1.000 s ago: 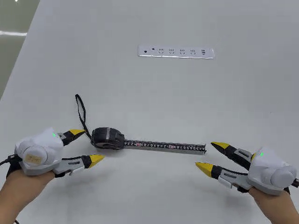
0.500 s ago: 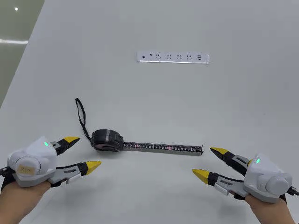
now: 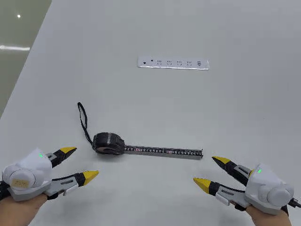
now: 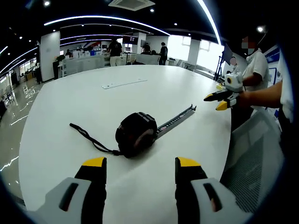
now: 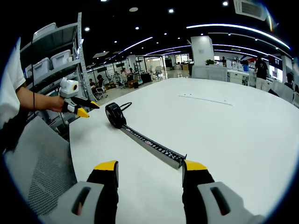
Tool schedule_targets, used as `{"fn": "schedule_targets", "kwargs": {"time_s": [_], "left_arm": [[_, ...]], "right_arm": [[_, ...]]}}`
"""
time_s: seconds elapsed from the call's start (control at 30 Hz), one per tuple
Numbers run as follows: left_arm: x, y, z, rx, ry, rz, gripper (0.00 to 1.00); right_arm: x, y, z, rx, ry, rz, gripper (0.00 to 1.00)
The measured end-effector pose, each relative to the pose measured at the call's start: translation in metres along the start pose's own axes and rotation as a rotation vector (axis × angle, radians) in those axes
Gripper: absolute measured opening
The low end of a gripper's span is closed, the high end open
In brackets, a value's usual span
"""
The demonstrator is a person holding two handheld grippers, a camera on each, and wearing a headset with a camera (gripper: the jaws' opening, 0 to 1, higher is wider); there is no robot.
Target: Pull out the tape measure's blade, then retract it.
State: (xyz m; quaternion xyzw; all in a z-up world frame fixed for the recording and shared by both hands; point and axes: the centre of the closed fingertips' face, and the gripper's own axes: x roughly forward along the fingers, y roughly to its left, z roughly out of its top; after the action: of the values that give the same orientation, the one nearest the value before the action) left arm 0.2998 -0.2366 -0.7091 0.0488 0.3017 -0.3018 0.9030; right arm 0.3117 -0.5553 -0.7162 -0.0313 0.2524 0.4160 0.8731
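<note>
— How were the grippers?
— The left gripper [image 3: 80,162] and right gripper [image 3: 210,171] both gaped wide, holding nothing.
— And the tape measure [image 3: 108,143]?
— It lay on the table [image 3: 141,108] between them, its blade [image 3: 163,151] extended toward the right gripper. A power strip [image 3: 173,63] lay beyond.

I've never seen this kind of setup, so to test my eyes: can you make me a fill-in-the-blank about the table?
The tape measure lies on the white table with its blade pulled ____.
The left gripper and right gripper both stand ____, holding nothing.
Their jaw tips are coloured ____.
Farther back lies a white ____ strip.
Missing words: out, open, yellow, power.
</note>
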Motion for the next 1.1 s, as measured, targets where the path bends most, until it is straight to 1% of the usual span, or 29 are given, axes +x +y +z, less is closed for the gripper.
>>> {"fn": "schedule_targets", "kwargs": {"time_s": [0.13,0.27,0.33,0.4,0.43,0.5,0.53,0.63,0.8,0.93,1.0,1.1], "left_arm": [[-0.007,-0.003,-0.005,-0.003,0.004,0.005,0.58],[-0.011,-0.006,-0.010,-0.019,0.000,0.010,0.58],[-0.012,-0.008,-0.012,-0.018,0.003,0.013,0.58],[-0.014,-0.010,-0.013,-0.033,-0.005,0.016,0.58],[-0.015,-0.012,-0.012,-0.051,-0.013,0.016,0.58],[-0.015,-0.016,-0.015,-0.045,-0.007,0.012,0.59],[-0.016,-0.016,-0.017,-0.040,-0.001,0.021,0.59],[-0.020,-0.013,-0.020,-0.069,-0.015,0.027,0.60],[-0.021,-0.015,-0.027,-0.065,-0.009,0.035,0.61],[-0.024,-0.017,-0.027,-0.073,-0.017,0.045,0.62],[-0.024,-0.020,-0.028,-0.075,-0.019,0.046,0.62],[-0.024,-0.021,-0.031,-0.072,-0.011,0.048,0.64]], "right_arm": [[-0.007,0.001,-0.002,-0.005,-0.002,-0.019,0.54],[-0.012,0.003,-0.004,-0.004,-0.007,-0.037,0.55],[-0.013,0.004,-0.005,0.003,-0.011,-0.039,0.55],[-0.015,0.007,-0.006,0.010,-0.014,-0.042,0.55],[-0.016,0.008,-0.008,0.007,-0.012,-0.042,0.55],[-0.017,0.011,-0.010,0.013,-0.011,-0.040,0.55],[-0.018,0.012,-0.011,0.014,-0.010,-0.041,0.55],[-0.021,0.015,-0.014,0.021,-0.011,-0.047,0.55],[-0.024,0.019,-0.018,0.028,-0.010,-0.050,0.56],[-0.026,0.021,-0.019,0.035,-0.013,-0.056,0.57],[-0.027,0.022,-0.020,0.036,-0.014,-0.057,0.57],[-0.027,0.022,-0.023,0.042,-0.013,-0.060,0.58]]}}
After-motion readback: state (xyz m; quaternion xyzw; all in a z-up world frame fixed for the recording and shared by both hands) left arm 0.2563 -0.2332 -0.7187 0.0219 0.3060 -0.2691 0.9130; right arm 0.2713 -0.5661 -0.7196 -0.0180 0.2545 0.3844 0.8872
